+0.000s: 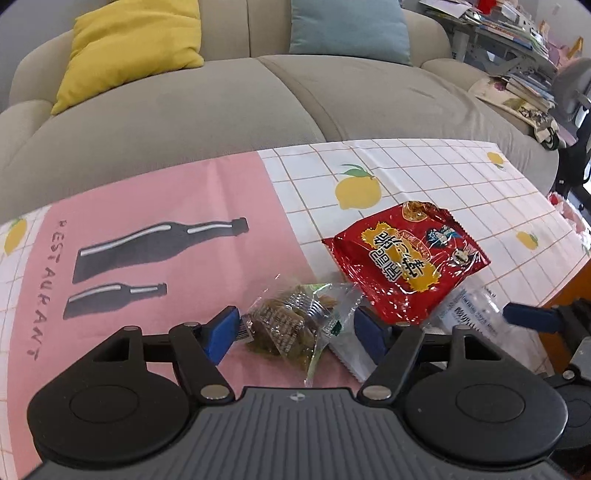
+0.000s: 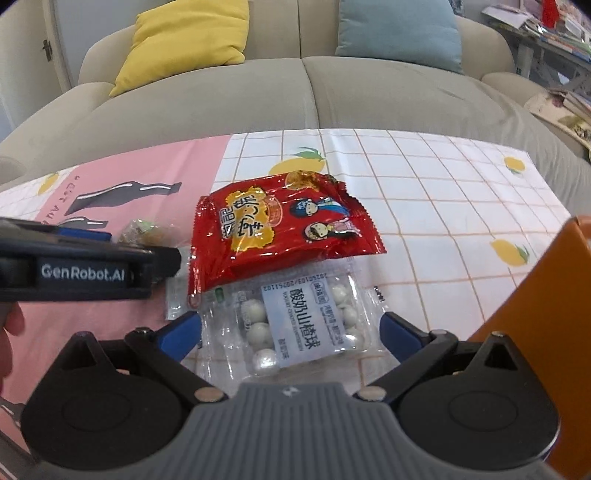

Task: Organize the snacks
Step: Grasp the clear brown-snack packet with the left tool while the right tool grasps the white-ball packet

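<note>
A red snack bag [image 1: 406, 258] lies on the tablecloth, also in the right wrist view [image 2: 273, 232]. A clear packet of brown snacks [image 1: 291, 321] lies between the fingers of my left gripper [image 1: 299, 328], which is open around it with both blue pads close to its sides. A clear packet of white yogurt balls [image 2: 295, 325] lies partly under the red bag, between the fingers of my right gripper [image 2: 291, 328], which is open around it. The left gripper's body [image 2: 81, 266] shows at the left of the right wrist view.
A pink and white lemon-print tablecloth [image 1: 424, 173] covers the table. A beige sofa [image 1: 221, 103] with a yellow cushion [image 1: 129, 48] and a blue cushion [image 1: 351, 29] stands behind. An orange container edge [image 2: 535, 314] is at the right.
</note>
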A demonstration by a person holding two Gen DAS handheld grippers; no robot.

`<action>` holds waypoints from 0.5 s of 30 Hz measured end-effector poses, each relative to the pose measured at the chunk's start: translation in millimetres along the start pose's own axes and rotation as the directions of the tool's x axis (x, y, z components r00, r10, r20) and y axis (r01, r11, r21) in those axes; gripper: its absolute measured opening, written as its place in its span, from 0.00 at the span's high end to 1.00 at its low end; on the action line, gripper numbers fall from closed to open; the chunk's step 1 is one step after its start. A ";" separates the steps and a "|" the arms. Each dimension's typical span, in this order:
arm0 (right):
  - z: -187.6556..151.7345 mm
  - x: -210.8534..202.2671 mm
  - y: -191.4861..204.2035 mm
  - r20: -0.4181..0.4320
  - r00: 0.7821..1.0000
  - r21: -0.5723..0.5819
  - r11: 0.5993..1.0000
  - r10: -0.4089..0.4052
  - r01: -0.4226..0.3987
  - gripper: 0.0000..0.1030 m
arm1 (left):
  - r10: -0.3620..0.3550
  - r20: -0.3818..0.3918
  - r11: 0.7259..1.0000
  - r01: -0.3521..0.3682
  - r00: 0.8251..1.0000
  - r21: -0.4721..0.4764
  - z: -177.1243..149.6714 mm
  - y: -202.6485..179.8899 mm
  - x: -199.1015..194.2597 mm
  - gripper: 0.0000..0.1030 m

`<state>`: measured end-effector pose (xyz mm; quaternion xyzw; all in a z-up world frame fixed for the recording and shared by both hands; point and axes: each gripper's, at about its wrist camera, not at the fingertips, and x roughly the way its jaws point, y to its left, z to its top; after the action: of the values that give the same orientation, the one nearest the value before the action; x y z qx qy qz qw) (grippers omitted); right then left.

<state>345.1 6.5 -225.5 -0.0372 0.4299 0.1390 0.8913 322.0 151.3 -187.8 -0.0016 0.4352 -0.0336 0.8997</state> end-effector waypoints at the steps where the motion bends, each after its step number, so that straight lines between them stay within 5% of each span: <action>1: -0.6 -0.2 0.6 0.002 1.000 -0.015 1.000 -0.006 0.006 0.03 | 0.013 0.000 1.000 -0.013 1.000 0.011 -0.2 -0.9 0.2 0.28; 6: -9.8 -8.4 3.1 0.030 1.000 -0.055 0.998 0.005 -0.003 0.09 | 0.052 -0.001 0.997 -0.052 0.999 0.053 -8.5 -6.9 -4.8 0.38; 8: -16.4 -14.0 4.1 0.036 0.999 -0.063 0.998 0.019 -0.017 0.11 | 0.048 -0.022 0.997 -0.046 0.999 0.060 -13.8 -9.7 -8.6 0.50; 15: -48.5 -44.5 20.5 0.007 0.993 -0.125 0.986 0.115 -0.113 0.11 | 0.030 -0.082 1.000 -0.029 0.996 0.011 -49.9 -18.4 -44.9 0.52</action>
<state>276.4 7.6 -220.4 -0.0671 0.4155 0.2163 0.8809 254.0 137.0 -183.0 0.0109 0.4714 -0.0225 0.8815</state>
